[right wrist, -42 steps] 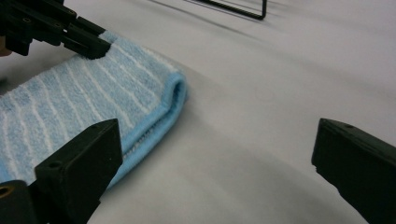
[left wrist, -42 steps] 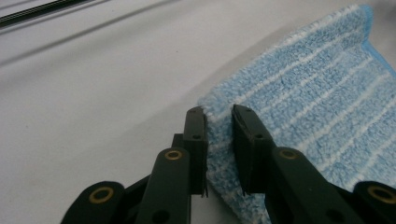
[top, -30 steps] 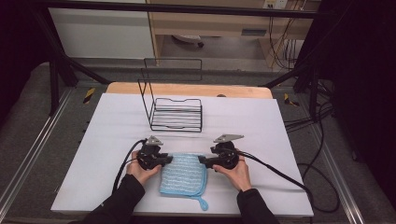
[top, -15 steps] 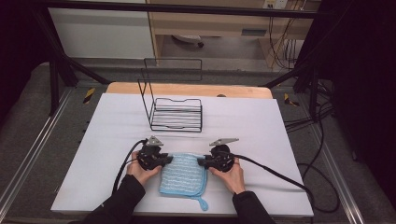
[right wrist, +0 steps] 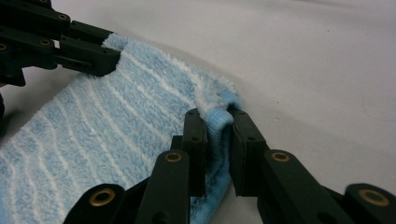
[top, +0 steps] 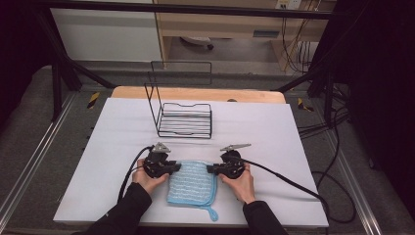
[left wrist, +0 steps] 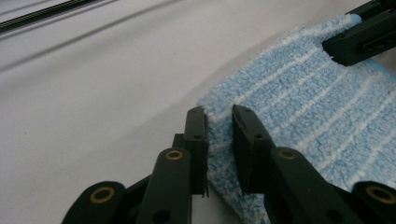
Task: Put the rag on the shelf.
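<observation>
A light blue striped towel point(top: 192, 183) lies flat on the white table top point(top: 122, 127), near the front edge. My left gripper point(top: 177, 167) is at the towel's far left corner, and the left gripper view shows its jaws point(left wrist: 219, 116) shut on the towel's edge point(left wrist: 303, 107). My right gripper point(top: 210, 169) is at the far right corner. Its jaws point(right wrist: 217, 119) have just been closing and now pinch a raised fold of the towel point(right wrist: 116, 116). Each gripper view also shows the other gripper holding the opposite corner point(left wrist: 364, 37) point(right wrist: 88, 53).
A black wire rack point(top: 185, 117) with a tall back frame stands on the table behind the towel. A hanging loop point(top: 214, 215) trails from the towel's near right corner. Cables run from both grippers across the table, the right one point(top: 293, 183) toward the right edge.
The right gripper's jaws have closed onto the towel's far right corner, and that hand shifted slightly toward the towel. The left gripper has kept its hold and place.
</observation>
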Tool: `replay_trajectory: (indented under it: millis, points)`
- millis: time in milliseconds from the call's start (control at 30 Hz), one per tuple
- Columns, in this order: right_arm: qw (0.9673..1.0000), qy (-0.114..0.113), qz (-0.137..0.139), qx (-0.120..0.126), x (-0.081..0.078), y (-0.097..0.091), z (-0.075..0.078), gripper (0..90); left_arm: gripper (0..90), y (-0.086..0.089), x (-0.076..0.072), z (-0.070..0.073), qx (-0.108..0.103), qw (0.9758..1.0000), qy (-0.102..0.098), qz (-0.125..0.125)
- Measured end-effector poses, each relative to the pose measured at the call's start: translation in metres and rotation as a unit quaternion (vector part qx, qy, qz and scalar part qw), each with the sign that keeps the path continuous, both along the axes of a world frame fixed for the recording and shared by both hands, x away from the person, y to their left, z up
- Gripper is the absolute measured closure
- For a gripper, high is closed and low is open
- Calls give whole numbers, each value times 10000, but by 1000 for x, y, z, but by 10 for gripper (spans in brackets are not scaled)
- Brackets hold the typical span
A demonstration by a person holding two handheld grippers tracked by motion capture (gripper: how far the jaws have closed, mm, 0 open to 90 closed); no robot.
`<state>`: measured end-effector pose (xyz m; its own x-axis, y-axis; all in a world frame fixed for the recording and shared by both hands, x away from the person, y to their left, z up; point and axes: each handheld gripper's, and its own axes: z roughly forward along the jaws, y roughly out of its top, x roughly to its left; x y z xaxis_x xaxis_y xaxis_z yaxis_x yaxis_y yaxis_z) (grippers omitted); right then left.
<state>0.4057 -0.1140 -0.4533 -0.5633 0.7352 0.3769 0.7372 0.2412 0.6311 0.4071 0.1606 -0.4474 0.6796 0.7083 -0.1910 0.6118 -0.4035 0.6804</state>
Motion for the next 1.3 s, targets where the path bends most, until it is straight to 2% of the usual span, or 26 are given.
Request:
replay_trajectory:
  millis: [133,300,700,933,1233,1300]
  points:
    - [9999,70,-10,109,1,-2,0,802,788,2,1,1,-100,9999,76,34]
    - [9999,8,6,140,-1,-3,4,808,796,5,1,3,-212,9997,97,20]
    - [9989,-263,67,394,-7,-7,18,809,797,13,-8,18,-433,9988,-221,-21]
    - [9975,-450,68,542,-11,-10,27,811,797,14,-16,30,-483,9975,-519,-33]
    - [9960,-685,106,568,-15,-10,36,811,797,16,-20,38,-504,9965,-670,-10]
    - [9955,-745,108,581,-16,-10,38,811,797,16,-21,40,-567,9961,-683,22]
